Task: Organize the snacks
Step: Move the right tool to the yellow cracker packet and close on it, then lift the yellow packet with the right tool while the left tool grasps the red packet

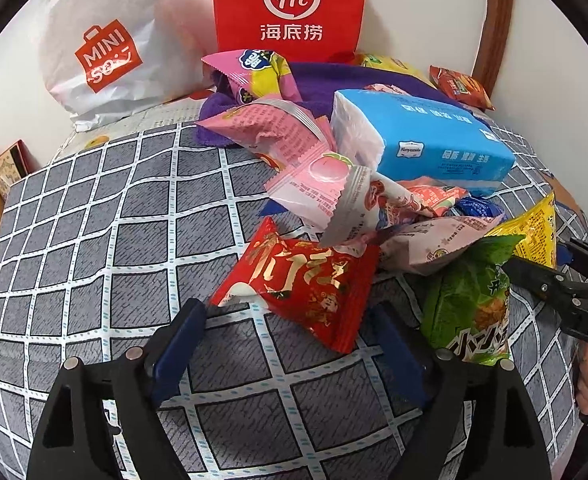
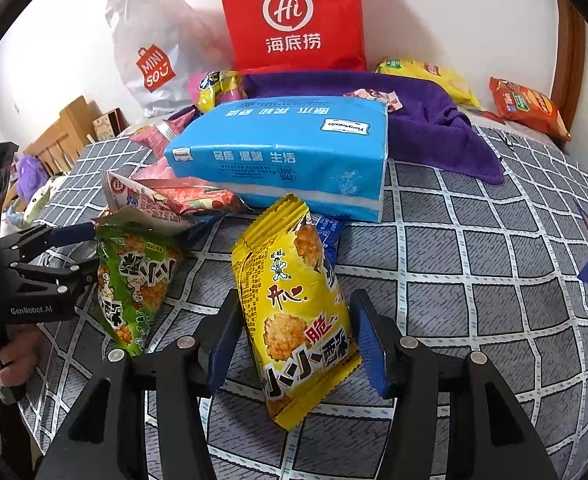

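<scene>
While the left gripper (image 1: pixel 288 312) hovers low over the bed (image 1: pixel 114 260), its fingers (image 1: pixel 178 344) stand wide apart with nothing gripped. The red packet (image 1: pixel 301 280) lies flat on the sheet just ahead, its near corner reaching in between the tips. Closing from this spot is likely to catch only that corner, so the slick foil could slide out or spin. The soft sheet could also bunch up under the tips.

Next along, the green packet (image 1: pixel 473 304) leans on end against the loose heap of snacks (image 1: pixel 373 200). A nudge from either gripper would probably topple it or drag its neighbours along, since several wrappers overlap its top edge.

Further right, the right gripper (image 2: pixel 295 304) has its fingers (image 2: pixel 373 348) closed about halfway on the yellow packet (image 2: pixel 290 280), held upright and slightly tilted near the tissue pack (image 2: pixel 286 152). The pads bear on a puffy, air-filled bag, so the hold looks springy; a hard squeeze may crush the crackers, and a light one may let it slip. The two grippers work close together, so they could knock into each other.
</scene>
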Tool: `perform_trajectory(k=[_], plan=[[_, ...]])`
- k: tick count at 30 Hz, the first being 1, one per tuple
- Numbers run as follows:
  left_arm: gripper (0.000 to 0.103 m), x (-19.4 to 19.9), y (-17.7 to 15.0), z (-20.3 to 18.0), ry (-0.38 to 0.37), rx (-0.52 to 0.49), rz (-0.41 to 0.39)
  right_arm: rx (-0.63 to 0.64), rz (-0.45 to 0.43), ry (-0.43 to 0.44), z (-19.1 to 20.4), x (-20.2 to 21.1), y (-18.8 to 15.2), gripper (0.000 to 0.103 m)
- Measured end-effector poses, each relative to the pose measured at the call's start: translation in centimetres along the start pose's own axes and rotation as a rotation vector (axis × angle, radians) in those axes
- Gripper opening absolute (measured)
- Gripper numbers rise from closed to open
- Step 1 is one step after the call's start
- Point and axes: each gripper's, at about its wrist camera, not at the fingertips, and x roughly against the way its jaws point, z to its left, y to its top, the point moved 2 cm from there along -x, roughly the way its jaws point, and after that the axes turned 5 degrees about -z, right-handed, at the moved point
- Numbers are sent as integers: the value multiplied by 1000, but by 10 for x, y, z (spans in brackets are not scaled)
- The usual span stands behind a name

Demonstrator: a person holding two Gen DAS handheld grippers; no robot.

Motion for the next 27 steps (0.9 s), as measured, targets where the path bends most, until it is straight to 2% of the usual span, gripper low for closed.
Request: perform_trajectory(k=[3, 7, 9, 19, 22, 26, 27], plan=[[83, 1, 0, 2, -24, 17, -9, -3, -4, 3, 0, 0, 0, 53], [82, 6, 0, 12, -98, 75, -33, -2, -7, 7, -1, 1, 0, 54], [78, 8, 0, 17, -128, 103, -45, -6, -8, 13, -1, 1, -1, 54], [65, 12, -1, 25, -150, 144, -62, -23, -12, 36, -3, 1, -1, 54], [61, 13, -2, 30, -195, 170, -70, -23, -12, 37, -3, 1, -1, 54], [48, 13, -3, 36, -200, 203, -75, -27, -13, 38, -3, 1, -1, 54], [41, 14, -4, 37, -199, 212, -75, -27, -13, 38, -3, 1, -1, 54]])
